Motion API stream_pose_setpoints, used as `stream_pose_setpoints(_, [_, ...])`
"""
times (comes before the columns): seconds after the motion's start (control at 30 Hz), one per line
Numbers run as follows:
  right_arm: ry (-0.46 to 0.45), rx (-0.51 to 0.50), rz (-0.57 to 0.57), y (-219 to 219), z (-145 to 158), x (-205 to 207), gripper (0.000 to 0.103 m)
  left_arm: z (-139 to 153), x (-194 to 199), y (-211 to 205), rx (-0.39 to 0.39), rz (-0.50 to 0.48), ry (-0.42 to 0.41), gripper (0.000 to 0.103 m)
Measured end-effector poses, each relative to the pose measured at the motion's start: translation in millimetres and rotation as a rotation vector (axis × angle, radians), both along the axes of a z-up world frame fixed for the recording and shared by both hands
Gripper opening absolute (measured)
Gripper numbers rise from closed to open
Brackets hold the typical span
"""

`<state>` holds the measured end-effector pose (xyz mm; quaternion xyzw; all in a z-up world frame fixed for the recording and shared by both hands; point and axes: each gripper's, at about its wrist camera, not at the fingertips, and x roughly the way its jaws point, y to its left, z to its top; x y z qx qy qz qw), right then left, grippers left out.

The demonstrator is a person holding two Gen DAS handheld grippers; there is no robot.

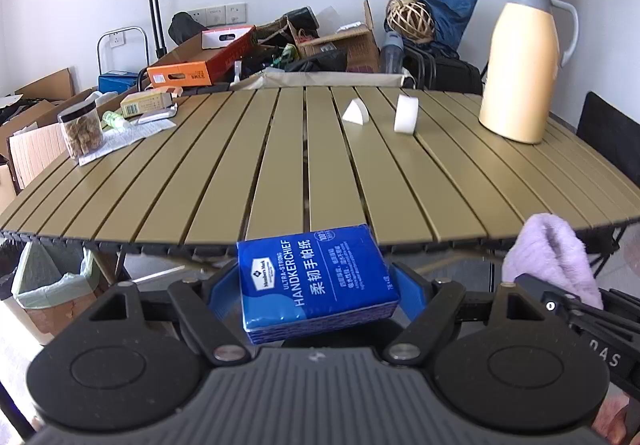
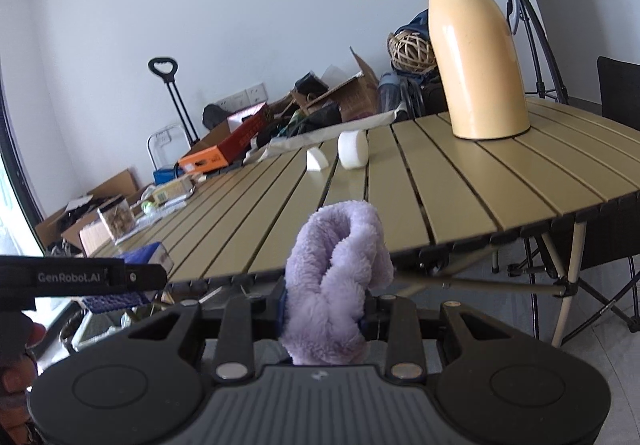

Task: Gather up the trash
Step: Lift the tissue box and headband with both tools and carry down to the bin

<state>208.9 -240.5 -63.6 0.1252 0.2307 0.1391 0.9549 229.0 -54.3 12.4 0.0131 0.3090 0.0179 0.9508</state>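
Grippers both carry a load. Left gripper (image 1: 318, 285) has its jaws set wide and clamped on the two short ends of a blue tissue pack (image 1: 314, 279), which sits flat between the blue pads, printed face up, just short of the near edge of the slatted table (image 1: 224, 181). Right gripper (image 2: 322, 311) has its jaws drawn narrow, pinching a bunched purple fleece cloth (image 2: 340, 277) that stands up above the fingers, also just off the table's near edge. On the table: two white foam pieces, one wedge (image 1: 355, 112) and one round (image 1: 406, 113), near each other at the far middle; a yellow jug (image 1: 522, 61) upright at the far right; a jar (image 1: 81, 129) on paper at the left. A lined bin (image 1: 52, 291) stands on the floor below the table's left end.
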Motion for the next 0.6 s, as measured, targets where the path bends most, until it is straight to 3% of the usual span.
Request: stream_pose_setpoints(0.6, [0.171,-0.112,0.078,47,-49,-22,0.030,-60,-33,23,-0.005,-0.016,0.096,0.080])
